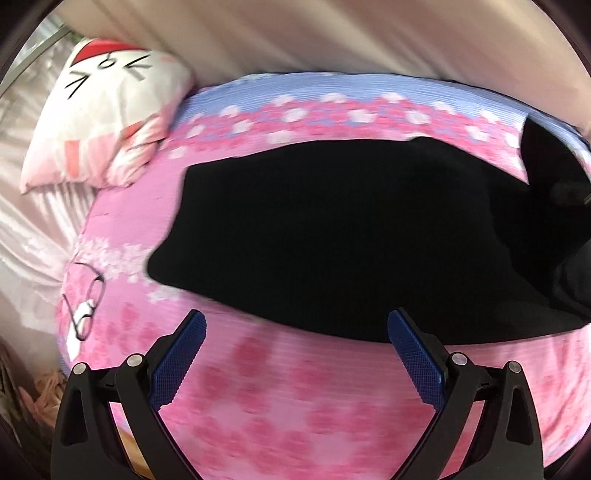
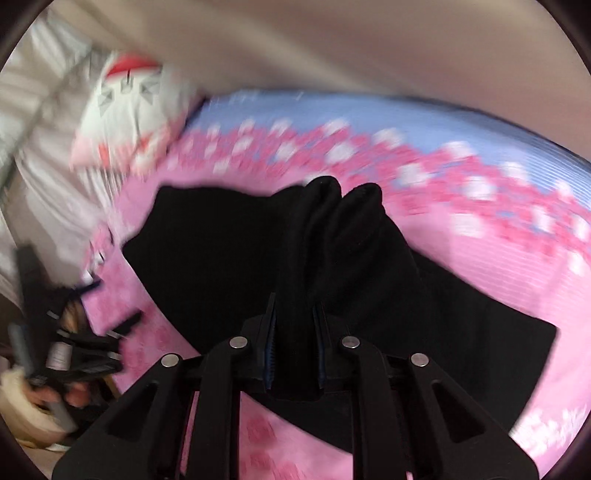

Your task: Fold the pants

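Note:
Black pants (image 1: 351, 236) lie spread on a pink flowered bedspread (image 1: 295, 387). My left gripper (image 1: 295, 328) is open and empty, just above the bedspread at the near edge of the pants. In the right wrist view my right gripper (image 2: 294, 317) is shut on a bunched fold of the pants (image 2: 332, 229) and holds it raised above the flat part (image 2: 207, 251). The raised fold also shows at the far right of the left wrist view (image 1: 546, 162). The left gripper (image 2: 74, 354) appears blurred at the left edge of the right wrist view.
A white and pink cartoon-cat pillow (image 1: 107, 114) lies at the far left corner of the bed. A beige curtain or wall (image 1: 332, 33) runs behind the bed. Pale sheets (image 1: 33, 221) lie to the left. The bedspread has a blue band (image 2: 406, 122) along its far side.

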Tool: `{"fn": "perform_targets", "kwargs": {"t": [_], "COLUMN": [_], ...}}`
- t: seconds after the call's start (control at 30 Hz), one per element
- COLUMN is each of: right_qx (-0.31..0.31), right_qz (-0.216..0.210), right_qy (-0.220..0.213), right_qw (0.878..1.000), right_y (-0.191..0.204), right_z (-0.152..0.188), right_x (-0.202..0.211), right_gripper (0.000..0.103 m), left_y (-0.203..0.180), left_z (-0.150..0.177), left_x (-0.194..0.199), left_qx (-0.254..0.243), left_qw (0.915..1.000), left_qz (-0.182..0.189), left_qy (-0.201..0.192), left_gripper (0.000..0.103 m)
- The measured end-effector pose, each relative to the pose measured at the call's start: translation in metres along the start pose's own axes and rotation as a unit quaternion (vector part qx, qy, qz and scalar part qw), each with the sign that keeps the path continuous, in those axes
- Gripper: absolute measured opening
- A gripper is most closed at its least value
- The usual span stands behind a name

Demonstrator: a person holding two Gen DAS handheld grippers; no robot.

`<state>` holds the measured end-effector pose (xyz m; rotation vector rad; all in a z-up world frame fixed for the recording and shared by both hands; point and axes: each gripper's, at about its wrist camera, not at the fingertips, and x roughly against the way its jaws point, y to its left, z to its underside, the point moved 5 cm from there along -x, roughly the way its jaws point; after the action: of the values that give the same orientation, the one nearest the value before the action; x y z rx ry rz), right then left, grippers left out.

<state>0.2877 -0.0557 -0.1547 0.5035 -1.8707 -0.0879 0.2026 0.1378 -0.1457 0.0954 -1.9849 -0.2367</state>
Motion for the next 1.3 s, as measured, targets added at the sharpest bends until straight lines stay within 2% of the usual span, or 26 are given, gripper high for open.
{"fn": "perform_targets", "kwargs": {"t": [0.1,0.2,0.23,0.27,0.3,0.4,0.43,0.47,0.57,0.67,0.8,0.9,1.17,1.3], "right_qx": [0.022,0.015,0.013,0.01,0.011,0.042,0.05,0.058,0.097,0.147,0.17,0.193,0.238,0.252], "right_qz": [0.025,0.044,0.047,0.044,0.05,0.103,0.111,0.11,0.076,0.062,0.054,0.055,0.072,0.106], "right_qy": [0.041,0.035,0.03,0.033,0.031,-0.014,-0.031,-0.049,-0.075,-0.049,-0.02,-0.009,0.029,0.032], "right_qw": [0.999,0.998,0.998,0.998,0.998,0.994,0.992,0.991,0.99,0.986,0.984,0.98,0.968,0.961], "right_y": [0.022,0.027,0.028,0.03,0.036,0.059,0.071,0.082,0.137,0.196,0.244,0.271,0.312,0.311], "right_z": [0.004,0.007,0.007,0.007,0.006,-0.002,-0.008,-0.013,-0.033,-0.049,-0.063,-0.064,-0.053,-0.045], "right_x": [-0.047,-0.064,-0.064,-0.062,-0.056,-0.018,-0.007,0.005,0.011,-0.039,-0.104,-0.13,-0.186,-0.207], "right_gripper": [0.016,0.021,0.026,0.04,0.045,0.063,0.073,0.076,0.079,0.079,0.079,0.079,0.079,0.081], "left_y": [0.032,0.053,0.06,0.065,0.07,0.084,0.09,0.096,0.119,0.14,0.169,0.189,0.234,0.244], "left_z": [0.002,0.002,0.002,0.001,0.001,-0.001,-0.001,-0.001,0.001,0.005,0.013,0.022,0.062,0.076], "left_x": [-0.011,-0.021,-0.025,-0.029,-0.033,-0.048,-0.052,-0.055,-0.06,-0.063,-0.063,-0.063,-0.073,-0.078], "left_qx": [0.005,0.009,0.01,0.009,0.008,0.016,0.023,0.031,0.058,0.074,0.084,0.093,0.126,0.134], "left_qw": [1.0,0.9999,0.9999,0.9999,0.9999,0.9997,0.9995,0.9992,0.9978,0.9964,0.995,0.9933,0.9856,0.9836], "left_qz": [-0.004,-0.005,-0.002,0.0,0.001,0.003,0.004,0.004,0.008,0.009,-0.012,-0.024,-0.056,-0.059], "left_qy": [0.005,0.007,0.008,0.009,0.01,0.019,0.023,0.026,0.03,0.039,0.053,0.064,0.098,0.106], "left_gripper": [0.098,0.098,0.098,0.098,0.098,0.098,0.098,0.098,0.098,0.098,0.098,0.098,0.098,0.098]}}
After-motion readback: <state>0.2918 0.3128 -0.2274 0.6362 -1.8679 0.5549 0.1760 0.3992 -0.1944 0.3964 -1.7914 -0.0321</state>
